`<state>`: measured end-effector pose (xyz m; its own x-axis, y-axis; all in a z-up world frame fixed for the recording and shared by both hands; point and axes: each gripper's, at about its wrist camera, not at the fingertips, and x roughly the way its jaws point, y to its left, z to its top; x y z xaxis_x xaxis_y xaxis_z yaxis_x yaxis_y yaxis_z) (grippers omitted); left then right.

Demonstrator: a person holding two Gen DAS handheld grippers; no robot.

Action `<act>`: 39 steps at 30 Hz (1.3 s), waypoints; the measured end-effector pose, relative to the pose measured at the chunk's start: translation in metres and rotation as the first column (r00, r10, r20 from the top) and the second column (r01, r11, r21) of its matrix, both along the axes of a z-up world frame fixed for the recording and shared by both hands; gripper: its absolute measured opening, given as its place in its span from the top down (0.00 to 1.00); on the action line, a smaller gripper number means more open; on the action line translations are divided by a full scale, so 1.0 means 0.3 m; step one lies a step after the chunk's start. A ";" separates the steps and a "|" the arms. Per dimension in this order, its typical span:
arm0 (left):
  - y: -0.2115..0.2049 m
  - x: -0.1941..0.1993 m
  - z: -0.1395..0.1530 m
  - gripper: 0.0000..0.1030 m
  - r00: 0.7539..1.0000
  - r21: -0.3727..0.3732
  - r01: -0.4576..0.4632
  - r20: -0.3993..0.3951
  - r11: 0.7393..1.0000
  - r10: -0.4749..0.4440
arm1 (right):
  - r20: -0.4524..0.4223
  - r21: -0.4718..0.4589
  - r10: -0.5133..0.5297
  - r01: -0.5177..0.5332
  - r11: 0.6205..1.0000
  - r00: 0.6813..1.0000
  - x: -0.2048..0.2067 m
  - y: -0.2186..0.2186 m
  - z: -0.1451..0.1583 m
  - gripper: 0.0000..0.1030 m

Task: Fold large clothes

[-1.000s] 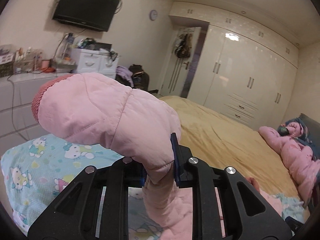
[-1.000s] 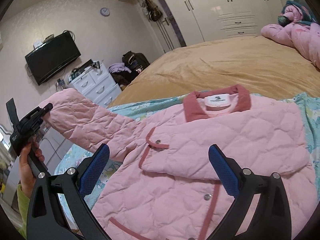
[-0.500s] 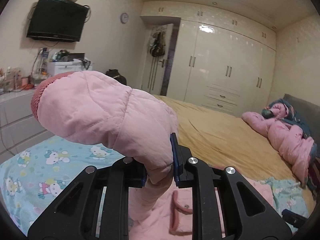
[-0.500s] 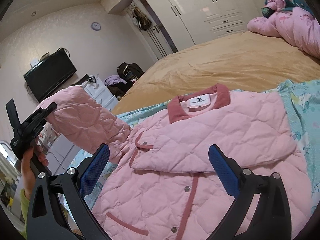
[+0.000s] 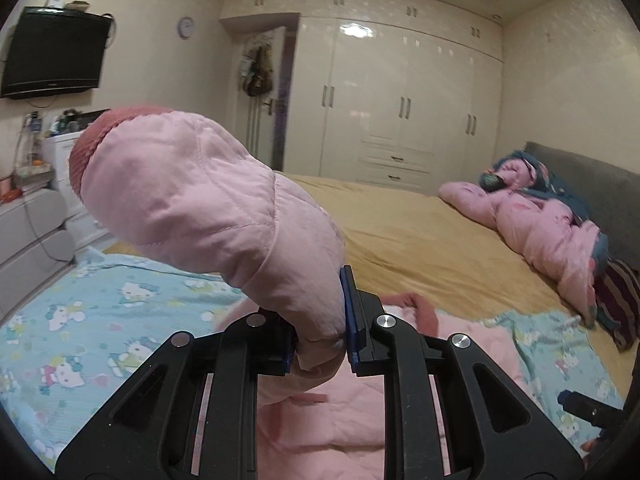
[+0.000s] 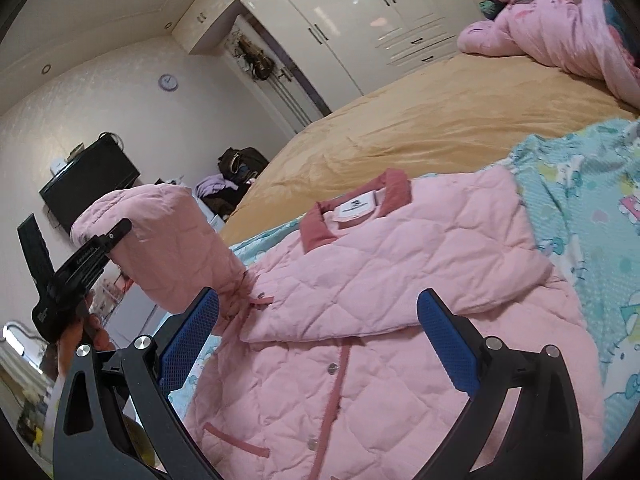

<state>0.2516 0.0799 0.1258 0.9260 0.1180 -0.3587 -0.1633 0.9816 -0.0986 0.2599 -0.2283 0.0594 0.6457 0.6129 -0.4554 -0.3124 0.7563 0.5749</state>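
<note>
Your left gripper point(image 5: 320, 344) is clamped on the jacket's sleeve point(image 5: 208, 204), whose cuff stands raised ahead of it. Your right gripper point(image 6: 320, 336) is wide open and empty, poised above the pink quilted jacket point(image 6: 392, 280) spread flat on the cartoon sheet point(image 6: 592, 208). Risk: the bulky sleeve may slip from the narrow pinch, or drag the jacket body askew.

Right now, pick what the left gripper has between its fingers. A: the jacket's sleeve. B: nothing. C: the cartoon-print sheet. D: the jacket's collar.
A: the left gripper is shut on the pink quilted sleeve, whose darker cuff sticks up beyond the fingers, while the rest of the jacket lies on the bed.
</note>
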 end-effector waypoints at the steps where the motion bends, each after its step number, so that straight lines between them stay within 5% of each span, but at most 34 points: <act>1: -0.018 0.007 -0.008 0.89 1.000 0.002 0.007 -0.005 1.000 -0.007 | -0.006 0.004 -0.008 0.008 1.000 1.000 -0.006 -0.017 -0.008 0.04; 23: -0.337 0.108 -0.241 0.89 0.969 0.120 0.197 -0.173 0.973 -0.175 | -0.119 0.057 -0.142 0.150 0.987 0.983 -0.052 -0.244 -0.133 0.04; 34: -0.453 0.146 -0.388 0.88 0.930 0.175 0.295 -0.277 0.939 -0.241 | -0.153 0.041 -0.179 0.187 0.982 0.972 -0.041 -0.279 -0.168 0.04; 39: -0.515 0.151 -0.449 0.83 0.905 0.245 0.360 -0.324 0.900 -0.274 | -0.161 0.018 -0.201 0.206 0.978 0.966 -0.023 -0.284 -0.166 0.04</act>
